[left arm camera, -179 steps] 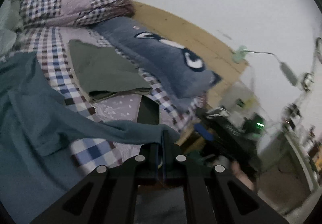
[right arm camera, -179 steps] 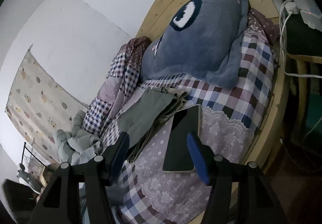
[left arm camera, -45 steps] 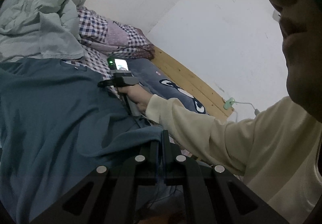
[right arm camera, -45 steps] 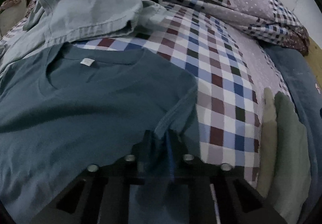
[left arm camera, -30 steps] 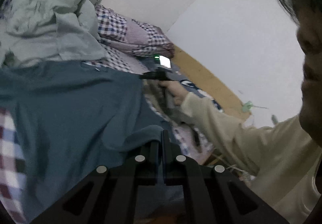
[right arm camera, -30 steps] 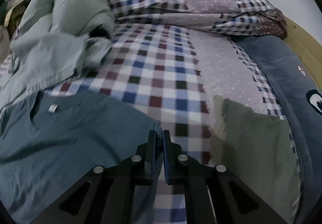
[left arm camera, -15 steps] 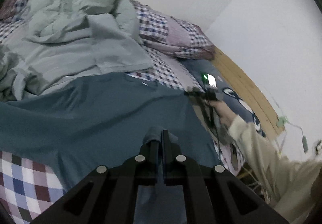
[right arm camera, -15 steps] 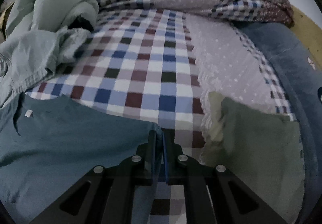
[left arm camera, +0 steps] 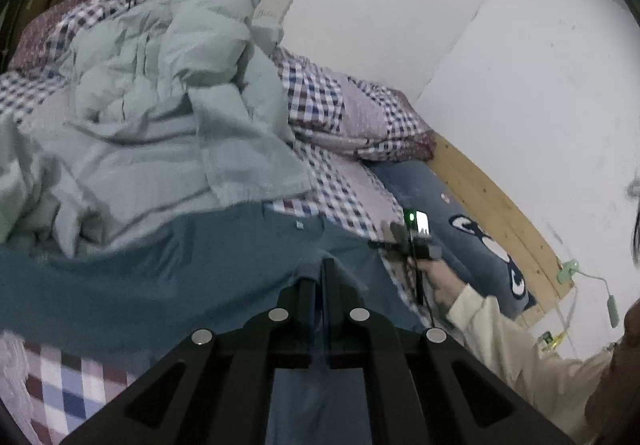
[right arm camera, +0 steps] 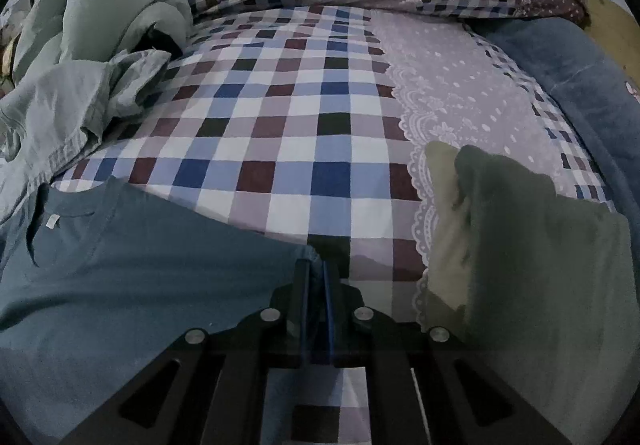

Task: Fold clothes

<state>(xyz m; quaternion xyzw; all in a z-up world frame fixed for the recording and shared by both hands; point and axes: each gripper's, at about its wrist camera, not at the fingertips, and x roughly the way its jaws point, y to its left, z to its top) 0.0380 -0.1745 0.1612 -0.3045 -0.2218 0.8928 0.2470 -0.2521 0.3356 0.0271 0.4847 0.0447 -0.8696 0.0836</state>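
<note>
Lying spread on the checked bedsheet point(right arm camera: 280, 149) — a teal T-shirt point(right arm camera: 120, 269), beside a folded olive garment point(right arm camera: 532, 245); left gripper point(left arm camera: 318, 277) and right gripper point(right arm camera: 316, 277) each pinching its fabric.

Pretty dim, flat indoor light, no hard shadows or glare anywhere. Heavy fisheye bend with black corners all round. Left view smears toward 3 o'clock, where the hand point(left arm camera: 442, 281) blurs; right view stays sharper, muddy near 6.
</note>
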